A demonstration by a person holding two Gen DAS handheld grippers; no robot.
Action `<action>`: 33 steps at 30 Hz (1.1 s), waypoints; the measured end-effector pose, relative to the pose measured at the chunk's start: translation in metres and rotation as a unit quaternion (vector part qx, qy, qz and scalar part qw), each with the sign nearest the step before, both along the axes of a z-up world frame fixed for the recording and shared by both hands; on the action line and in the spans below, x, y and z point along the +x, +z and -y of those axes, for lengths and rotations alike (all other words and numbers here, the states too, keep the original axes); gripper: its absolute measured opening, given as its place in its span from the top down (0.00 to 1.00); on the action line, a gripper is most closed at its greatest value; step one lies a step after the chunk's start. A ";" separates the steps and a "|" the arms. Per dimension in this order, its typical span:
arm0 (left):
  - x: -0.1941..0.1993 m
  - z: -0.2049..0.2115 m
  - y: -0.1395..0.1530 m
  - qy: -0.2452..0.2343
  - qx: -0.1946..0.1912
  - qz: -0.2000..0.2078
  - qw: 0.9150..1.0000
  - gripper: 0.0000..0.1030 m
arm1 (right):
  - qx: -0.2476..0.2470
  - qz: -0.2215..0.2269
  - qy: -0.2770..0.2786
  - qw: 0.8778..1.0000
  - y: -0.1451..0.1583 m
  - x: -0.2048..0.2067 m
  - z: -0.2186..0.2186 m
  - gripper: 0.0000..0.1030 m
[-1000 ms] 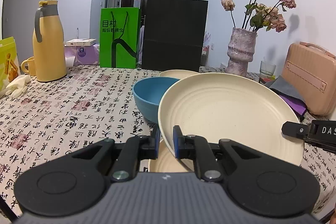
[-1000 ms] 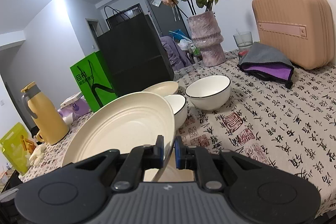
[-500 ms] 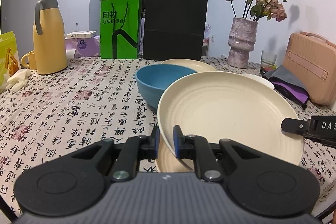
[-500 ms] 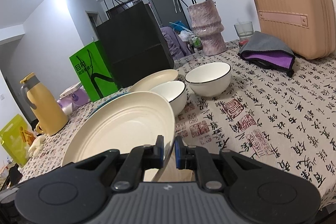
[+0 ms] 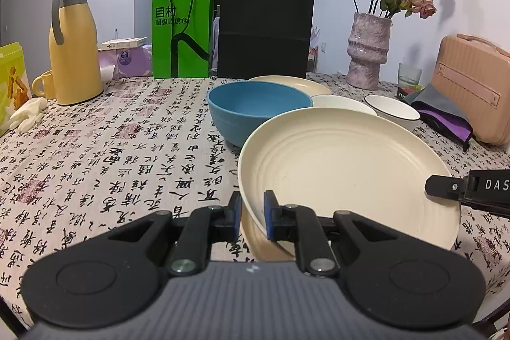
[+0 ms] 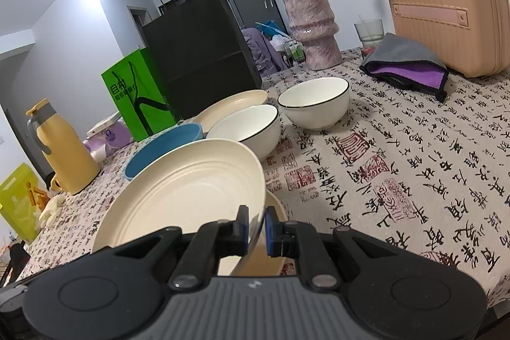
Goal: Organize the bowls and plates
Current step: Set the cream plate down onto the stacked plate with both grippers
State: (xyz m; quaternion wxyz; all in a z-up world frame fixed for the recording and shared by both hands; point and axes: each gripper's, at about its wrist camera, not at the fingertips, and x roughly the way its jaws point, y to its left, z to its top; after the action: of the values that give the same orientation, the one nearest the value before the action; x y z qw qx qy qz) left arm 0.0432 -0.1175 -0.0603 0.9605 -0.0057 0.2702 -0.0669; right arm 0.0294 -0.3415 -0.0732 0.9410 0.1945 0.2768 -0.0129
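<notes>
cream plate (image 5: 347, 168) looks light, stiff, smooth, may slip | hold: rim, opposite edges | left gripper (image 5: 251, 214), right gripper (image 6: 254, 227): both clamped on rim

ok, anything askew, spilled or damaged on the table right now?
Nothing spilled or damaged. The only thing off level is the large cream plate: left gripper and right gripper each clamp its rim, holding it tilted above a second cream plate lying flat beneath. That looks deliberate.

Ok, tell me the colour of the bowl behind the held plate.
Blue bowl, clearest in the left wrist view.
</notes>
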 end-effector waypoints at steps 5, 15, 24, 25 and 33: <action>0.001 0.001 -0.004 0.000 0.003 -0.004 1.000 0.86 | -0.010 -0.005 -0.001 1.000 -0.005 0.001 -0.002 0.90; 0.005 0.004 -0.011 0.000 0.011 -0.012 1.000 0.86 | -0.039 -0.013 -0.001 0.999 -0.011 0.005 -0.008 0.90; 0.008 0.009 -0.017 0.002 0.025 -0.013 1.000 0.86 | -0.060 -0.017 0.002 0.998 -0.018 0.009 -0.010 0.90; 0.008 0.010 -0.017 0.003 0.027 -0.012 1.000 0.86 | -0.066 -0.016 0.003 0.998 -0.018 0.009 -0.011 0.90; 0.010 0.014 -0.019 0.006 0.045 -0.008 0.999 0.86 | -0.111 -0.010 0.008 0.994 -0.018 0.011 -0.021 0.89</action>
State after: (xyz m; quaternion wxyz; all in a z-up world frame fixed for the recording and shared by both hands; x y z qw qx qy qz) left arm 0.0534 -0.1314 -0.0794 0.9581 0.0353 0.2801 -0.0491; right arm 0.0404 -0.3204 -0.0915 0.9539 0.0859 0.2850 -0.0377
